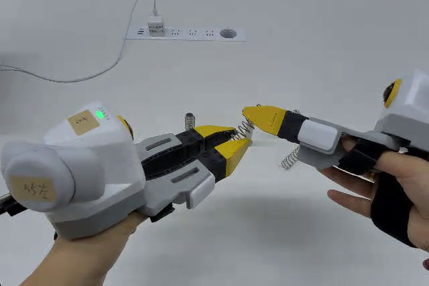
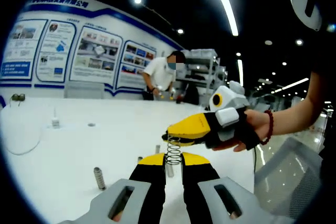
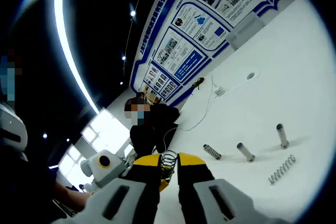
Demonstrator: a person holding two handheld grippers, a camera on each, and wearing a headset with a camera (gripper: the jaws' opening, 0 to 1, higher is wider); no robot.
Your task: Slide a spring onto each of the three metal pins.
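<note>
In the head view the left tongs (image 1: 231, 140), reaching in from eight o'clock, are pressed on one end of a spring (image 1: 245, 128) held in the air over the worktop (image 1: 322, 65). At eleven o'clock of their tips stands a pin (image 1: 190, 120) that looks already sleeved. The right tongs (image 1: 258, 117), from three o'clock, pinch the other end. One pair should let go, so the other can lower the coil straight over a bare pin (image 3: 244, 151).
</note>
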